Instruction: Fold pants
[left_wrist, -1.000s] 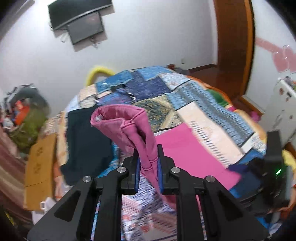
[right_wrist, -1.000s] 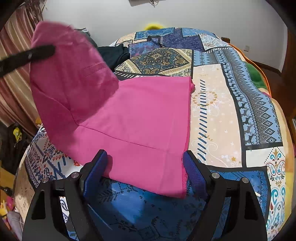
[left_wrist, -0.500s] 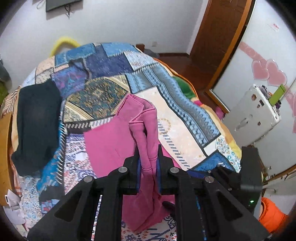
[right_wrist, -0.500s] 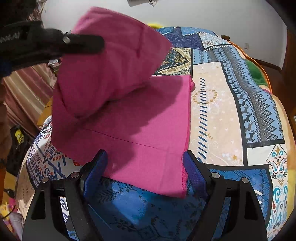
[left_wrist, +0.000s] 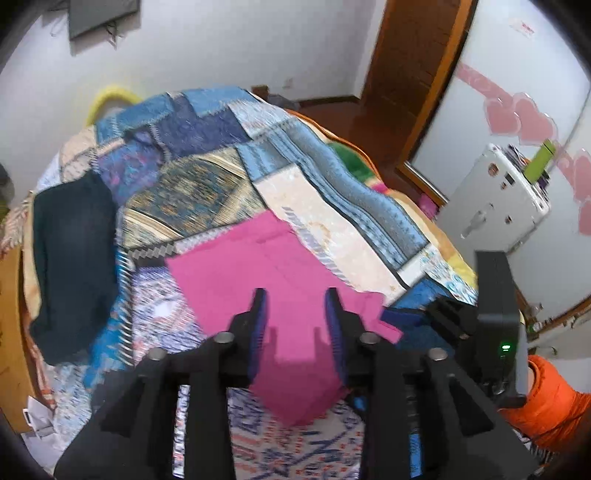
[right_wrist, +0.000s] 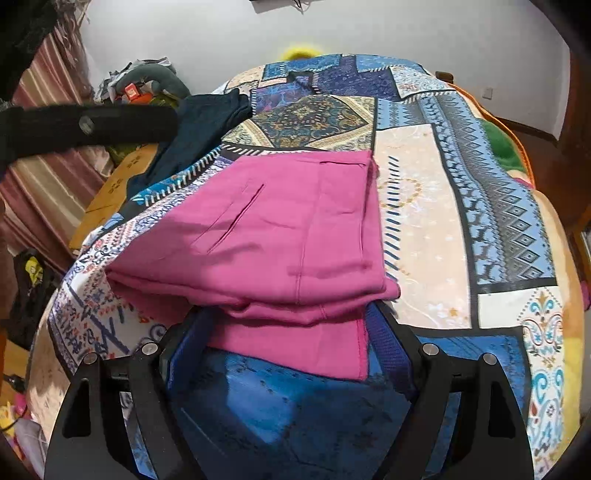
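Pants (right_wrist: 280, 236) in pink, folded in layers on your patchwork bedspread (right_wrist: 424, 229), your left gripper (left_wrist: 295, 306) above them with jaws opening and nothing between, your right gripper (right_wrist: 288, 332) spread wide at their near edge, dark garment (left_wrist: 70, 258) lying beyond.

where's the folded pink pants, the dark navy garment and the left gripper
folded pink cotton pants (right_wrist: 280, 236), right wrist view, top layer
dark navy garment (left_wrist: 70, 258), left wrist view, its middle
left gripper (left_wrist: 295, 317), left wrist view, between its opening jaws, nothing gripped
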